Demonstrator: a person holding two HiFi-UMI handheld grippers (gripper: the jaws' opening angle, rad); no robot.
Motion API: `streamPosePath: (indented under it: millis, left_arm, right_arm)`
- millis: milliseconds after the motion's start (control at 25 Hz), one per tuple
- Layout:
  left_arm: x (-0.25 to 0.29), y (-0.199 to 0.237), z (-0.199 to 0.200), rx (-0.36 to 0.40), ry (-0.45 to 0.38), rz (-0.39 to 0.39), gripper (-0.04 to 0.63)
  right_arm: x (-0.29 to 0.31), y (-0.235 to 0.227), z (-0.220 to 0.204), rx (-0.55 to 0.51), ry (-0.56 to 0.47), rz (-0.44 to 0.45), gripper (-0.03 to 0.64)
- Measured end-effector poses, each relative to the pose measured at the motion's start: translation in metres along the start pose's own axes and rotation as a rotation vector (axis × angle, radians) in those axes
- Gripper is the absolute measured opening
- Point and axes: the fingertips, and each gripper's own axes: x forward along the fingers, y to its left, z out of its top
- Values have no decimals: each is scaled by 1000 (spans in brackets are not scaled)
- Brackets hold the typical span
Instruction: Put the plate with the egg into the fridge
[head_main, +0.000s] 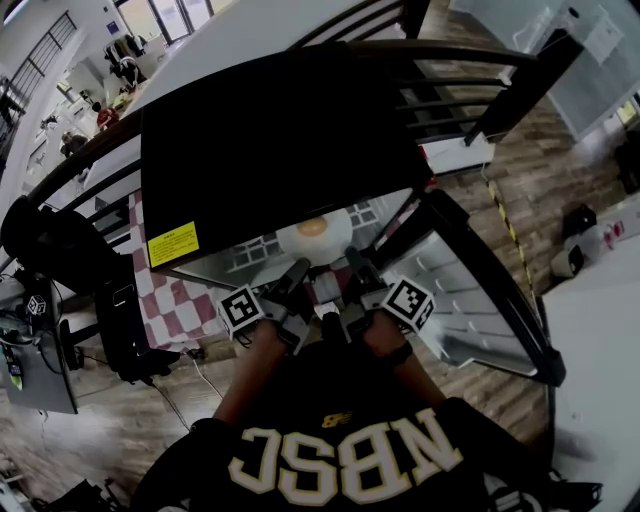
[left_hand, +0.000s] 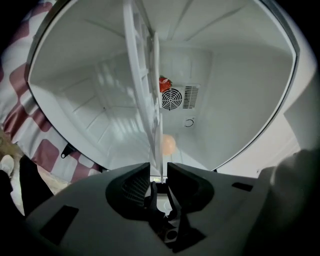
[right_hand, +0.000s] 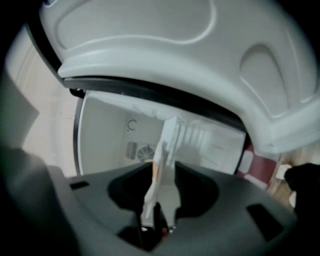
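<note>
From where I stand, the checked cloth (head_main: 185, 305) shows at about 8 o'clock of the black fridge (head_main: 270, 130), under it. Next comes the left gripper (head_main: 298, 272). Its jaws are closed tight on the near rim of the plate (head_main: 290, 240), and in the left gripper view the plate (left_hand: 145, 85) stands edge-on between them. The egg (left_hand: 169, 144) sits on the far part, at about 1 o'clock of the jaws.

The plate is at the mouth of the fridge, partly inside the white compartment, with its near rim outside. I cannot tell if it already rests on the floor of the fridge. Deep inside, at 12 o'clock, there is a round fan grille (left_hand: 172, 99) and a small red thing (left_hand: 165, 84) just above it.

The right gripper (head_main: 358, 268) is at the rim at about 5 o'clock of the egg (head_main: 312, 227). Its jaws stand about half apart. The rim passes between them, but the pads do not press it — this claw holds nothing. The open door (head_main: 470, 290) is at 4 o'clock.

In my judgement the plate depends on one grip only. The left hand should keep it level so the egg does not roll, then slide it straight toward 12 o'clock and set it down fully before opening. The right claw should draw back straight — without touching the rim or the door.
</note>
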Motion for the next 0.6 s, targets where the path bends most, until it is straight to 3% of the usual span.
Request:
streamPosePath:
  millis: [240,360,600]
  left_arm:
    - [-19,-5,2,126,-43,25,110]
    - [-28,-2,2,119,-61,32,109]
    - [-40,3,-3,92,-75,18,109]
  right_arm:
    - [-14,0,-11,21,-2,14,130]
    - [-21,-3,-22,47,18,-11,130]
    - [-17,2,-44,72,82,37,129]
